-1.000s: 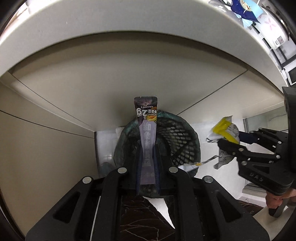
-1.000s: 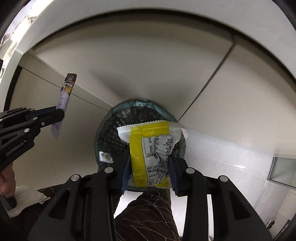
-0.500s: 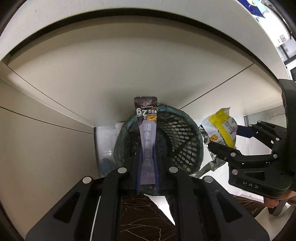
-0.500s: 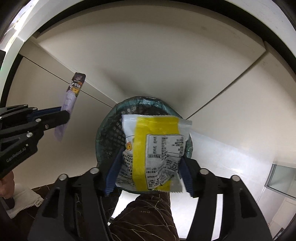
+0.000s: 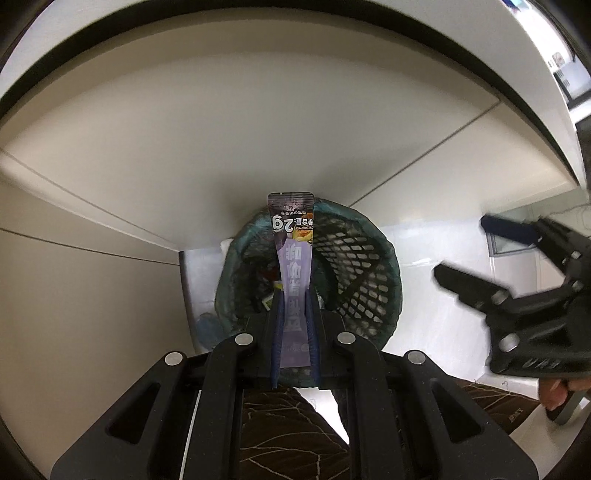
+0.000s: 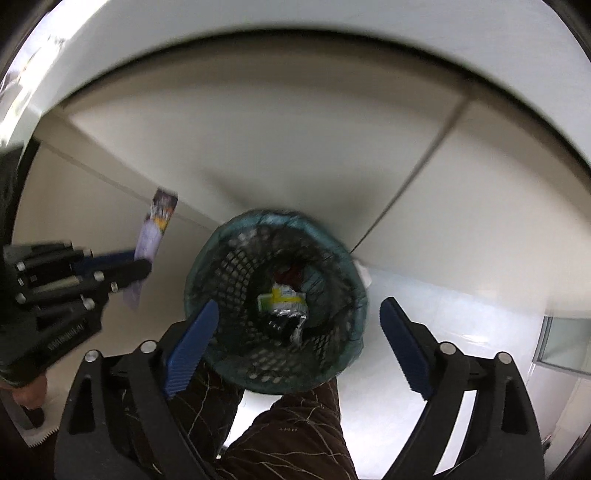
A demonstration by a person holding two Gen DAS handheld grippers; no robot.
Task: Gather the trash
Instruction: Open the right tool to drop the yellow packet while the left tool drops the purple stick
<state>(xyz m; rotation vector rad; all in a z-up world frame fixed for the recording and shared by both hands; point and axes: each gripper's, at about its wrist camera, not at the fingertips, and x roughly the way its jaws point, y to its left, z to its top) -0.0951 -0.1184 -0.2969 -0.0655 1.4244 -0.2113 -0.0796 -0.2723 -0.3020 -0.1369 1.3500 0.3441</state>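
Observation:
A black mesh waste bin (image 6: 275,306) with a green liner stands on the floor under a counter; it also shows in the left wrist view (image 5: 354,273). My right gripper (image 6: 295,325) is open and empty above the bin's mouth. A yellow and white snack wrapper (image 6: 282,301) lies at the bottom of the bin. My left gripper (image 5: 294,306) is shut on a purple stick sachet (image 5: 293,266), held upright over the bin's near left rim. In the right wrist view the left gripper (image 6: 122,267) and the sachet (image 6: 153,236) are left of the bin.
Beige cabinet panels (image 5: 258,140) and a white countertop edge (image 5: 258,33) rise behind the bin. A dark patterned trouser leg (image 6: 288,424) is below the grippers. White floor tiles (image 6: 461,314) lie to the right. The right gripper (image 5: 517,266) shows at the right of the left wrist view.
My right gripper has opened and the yellow wrapper has dropped into the bin. The left gripper has stayed shut on the sachet and edged closer over the bin.

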